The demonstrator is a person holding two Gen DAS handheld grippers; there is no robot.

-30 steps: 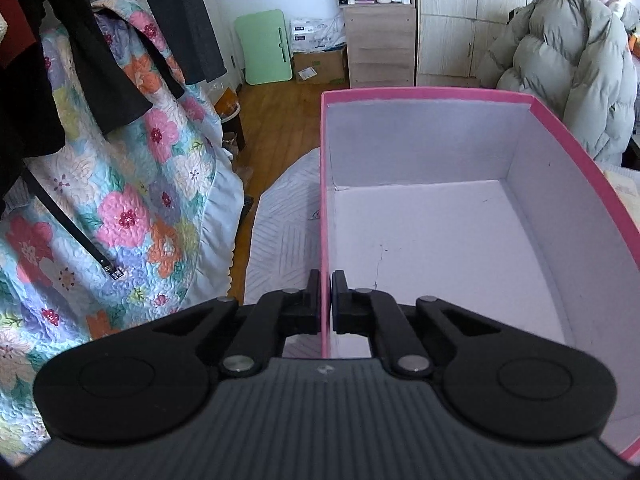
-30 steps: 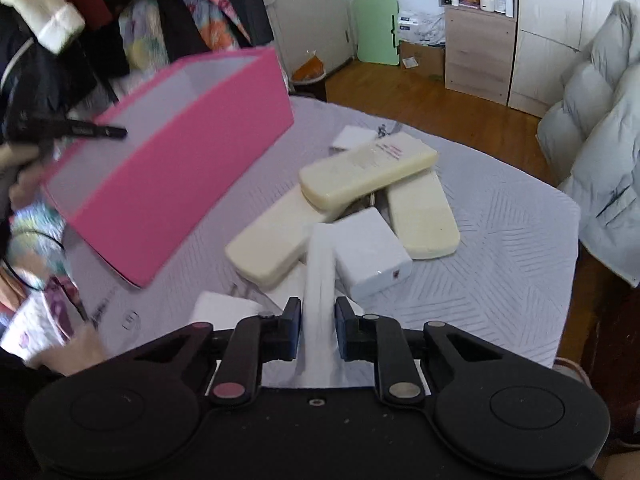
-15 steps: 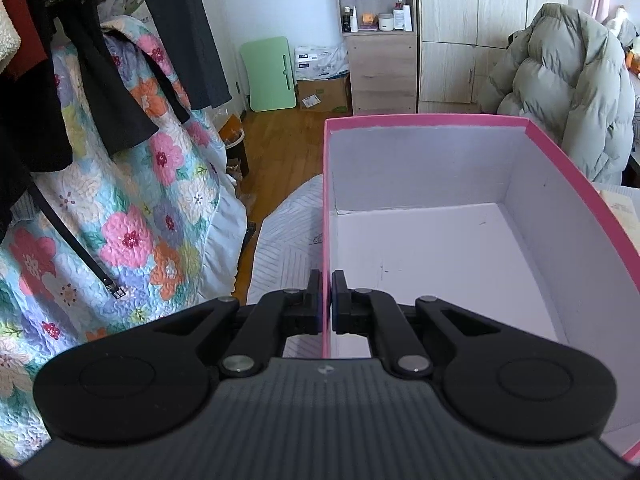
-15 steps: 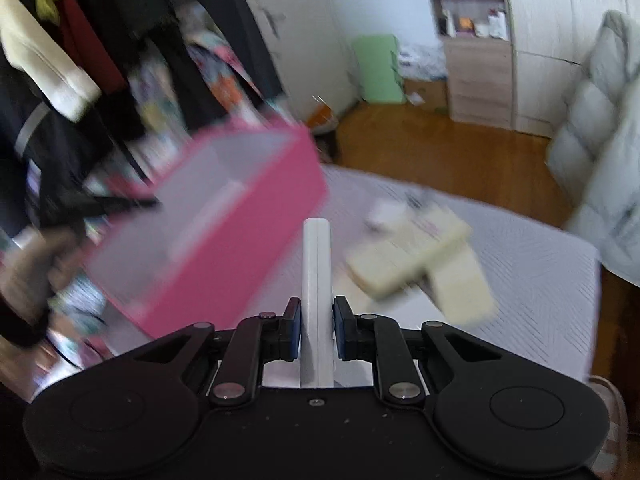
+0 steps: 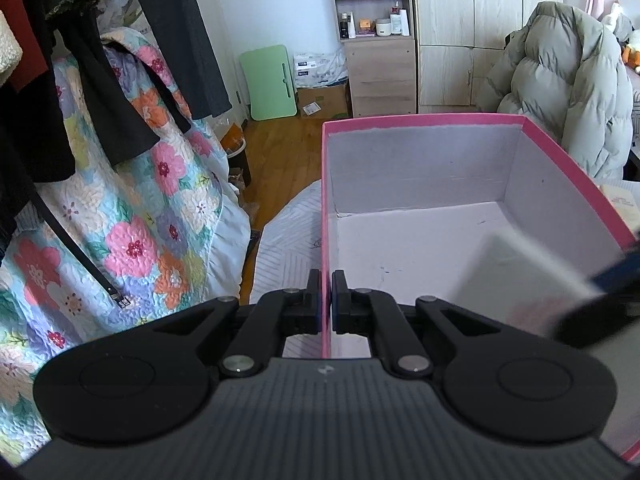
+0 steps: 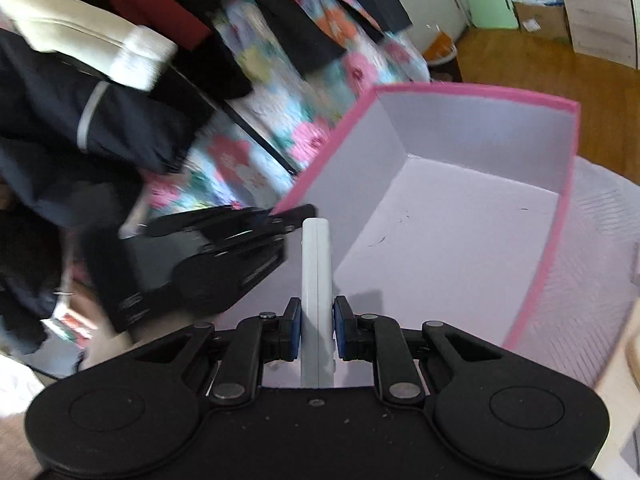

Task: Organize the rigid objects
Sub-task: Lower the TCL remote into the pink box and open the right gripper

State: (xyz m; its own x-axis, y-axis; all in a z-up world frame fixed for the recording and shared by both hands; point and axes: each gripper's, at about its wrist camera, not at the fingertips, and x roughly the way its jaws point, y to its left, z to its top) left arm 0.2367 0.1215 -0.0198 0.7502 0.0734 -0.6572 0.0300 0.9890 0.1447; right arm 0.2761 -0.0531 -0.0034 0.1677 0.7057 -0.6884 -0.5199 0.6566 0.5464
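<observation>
Grey striped cloth (image 5: 280, 248) over the table, wood floor (image 5: 288, 148), flowered quilt (image 5: 132, 216) and hanging clothes beside it. Left gripper (image 5: 326, 300) clamped on the pink box (image 5: 420, 120) wall; right gripper (image 6: 317, 330) clamped on a white slab (image 6: 317, 264), edge-up. Since a second ago, swung from over the table's scattered items to over the open box.

1 pink box (image 5: 420, 120), 1 white slab (image 6: 317, 280), 2 grippers: left (image 5: 326, 296), right (image 6: 316, 328).
</observation>
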